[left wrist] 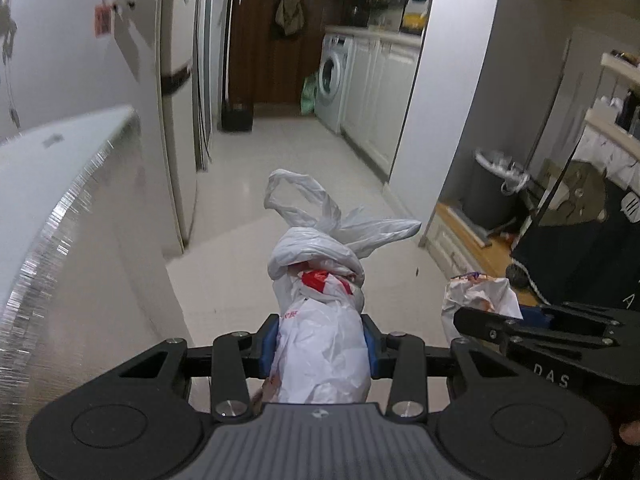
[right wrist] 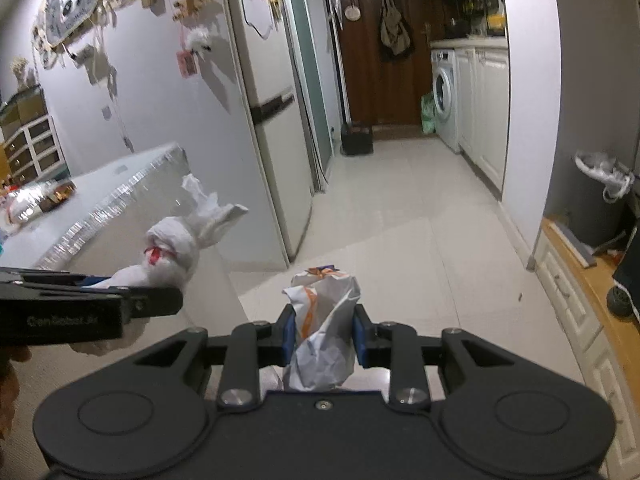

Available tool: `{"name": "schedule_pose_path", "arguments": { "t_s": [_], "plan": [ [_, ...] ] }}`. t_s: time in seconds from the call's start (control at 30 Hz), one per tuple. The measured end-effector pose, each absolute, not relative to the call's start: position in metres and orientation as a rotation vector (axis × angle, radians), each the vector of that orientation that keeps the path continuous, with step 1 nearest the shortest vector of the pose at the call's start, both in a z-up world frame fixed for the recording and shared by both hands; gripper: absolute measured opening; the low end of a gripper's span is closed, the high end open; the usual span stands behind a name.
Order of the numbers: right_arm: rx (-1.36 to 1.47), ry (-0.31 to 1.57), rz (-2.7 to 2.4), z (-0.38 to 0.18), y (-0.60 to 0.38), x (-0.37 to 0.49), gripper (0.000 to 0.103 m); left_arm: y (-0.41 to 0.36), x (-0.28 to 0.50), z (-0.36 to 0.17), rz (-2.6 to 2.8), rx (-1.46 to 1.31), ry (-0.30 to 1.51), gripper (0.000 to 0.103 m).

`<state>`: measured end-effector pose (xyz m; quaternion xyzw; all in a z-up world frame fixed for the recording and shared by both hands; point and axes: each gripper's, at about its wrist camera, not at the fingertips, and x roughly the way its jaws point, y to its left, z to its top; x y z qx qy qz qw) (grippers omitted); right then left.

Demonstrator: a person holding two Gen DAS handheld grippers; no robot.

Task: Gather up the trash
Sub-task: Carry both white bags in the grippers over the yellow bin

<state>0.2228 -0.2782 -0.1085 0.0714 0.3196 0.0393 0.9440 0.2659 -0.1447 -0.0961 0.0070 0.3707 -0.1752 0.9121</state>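
Note:
My left gripper (left wrist: pixel 322 340) is shut on a knotted white plastic bag with red print (left wrist: pixel 320 320) and holds it above the floor; the bag also shows in the right wrist view (right wrist: pixel 172 252). My right gripper (right wrist: pixel 322 336) is shut on a crumpled white and orange paper bag (right wrist: pixel 324 332), which also shows at the right of the left wrist view (left wrist: pixel 480 300). A grey trash bin with a white liner (right wrist: pixel 600 204) stands at the right by the wall; it also shows in the left wrist view (left wrist: pixel 494 188).
A white table (right wrist: pixel 120 192) with a shiny edge stands at the left, with a wrapped package (right wrist: pixel 36 200) on it. A fridge (right wrist: pixel 272 120) stands behind it. A tiled hallway floor (right wrist: pixel 400 208) leads to a washing machine (right wrist: pixel 444 96) and a brown door (right wrist: pixel 380 60).

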Motion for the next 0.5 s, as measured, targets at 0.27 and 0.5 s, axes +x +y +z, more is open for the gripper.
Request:
{"name": "schedule_pose_path", "arguments": {
  "t_s": [0.27, 0.5],
  "plan": [
    [0.207, 0.771, 0.088, -0.152, -0.300, 0.252, 0.029, -0.162, 0.309, -0.147, -0.378, -0.022, 0.884, 0.042],
    [0.260, 0.904, 0.086, -0.201, -0.310, 0.279, 0.029, -0.166, 0.336, -0.212, -0.385, -0.052, 1.030, 0.042]
  ]
}}
